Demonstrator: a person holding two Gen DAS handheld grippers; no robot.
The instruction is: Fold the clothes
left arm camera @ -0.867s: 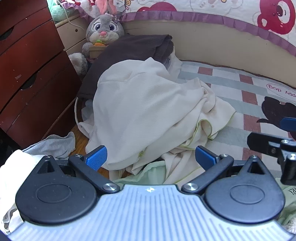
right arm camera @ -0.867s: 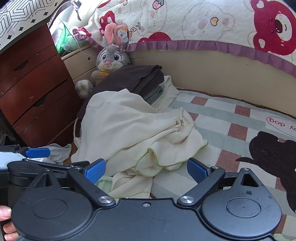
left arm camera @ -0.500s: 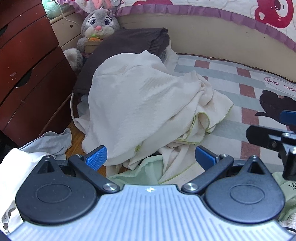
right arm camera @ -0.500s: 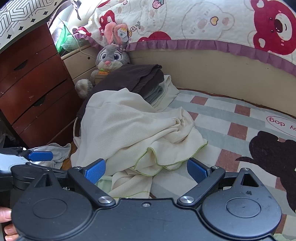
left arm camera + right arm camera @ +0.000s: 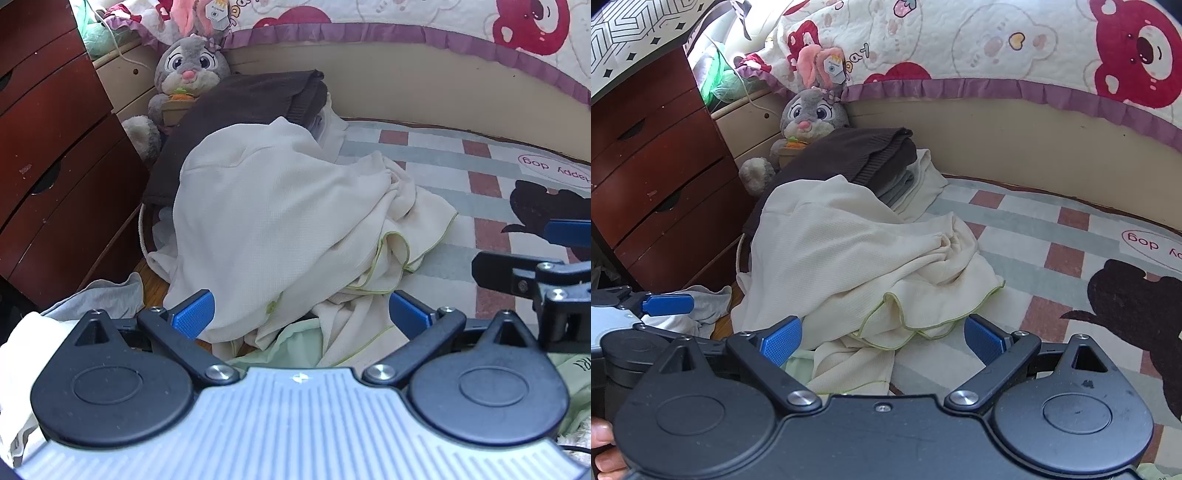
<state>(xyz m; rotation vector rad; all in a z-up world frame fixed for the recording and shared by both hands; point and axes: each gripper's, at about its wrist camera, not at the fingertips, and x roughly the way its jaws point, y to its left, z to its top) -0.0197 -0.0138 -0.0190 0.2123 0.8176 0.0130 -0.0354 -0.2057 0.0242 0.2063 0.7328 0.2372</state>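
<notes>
Left gripper (image 5: 301, 314) tilted down over the near edge of the cream garment (image 5: 280, 221), jaws spread wide, nothing between the blue pads (image 5: 194, 312), no cloth touched. Right gripper (image 5: 882, 338) likewise wide open and empty, poised just short of the garment's green-trimmed hem (image 5: 923, 314). Each gripper visible at the edge of the other's view: right one at the right edge of the left wrist view, left one at the left edge of the right wrist view.

Cream garment crumpled in a heap on the checked mat (image 5: 1052, 266), draped partly over a pile of folded clothes topped by a dark brown knit (image 5: 857, 155). Pale green cloth (image 5: 295, 343) peeking out under the heap's near edge. Grey cloth (image 5: 705, 306) on the floor to the left, beside the red-brown drawer chest (image 5: 657, 177). Grey plush rabbit (image 5: 809, 114) behind the pile, against the bed side. Bear-print quilt (image 5: 997, 44) hanging above. Fingertips (image 5: 602, 443) at the lower left corner of the right wrist view.
</notes>
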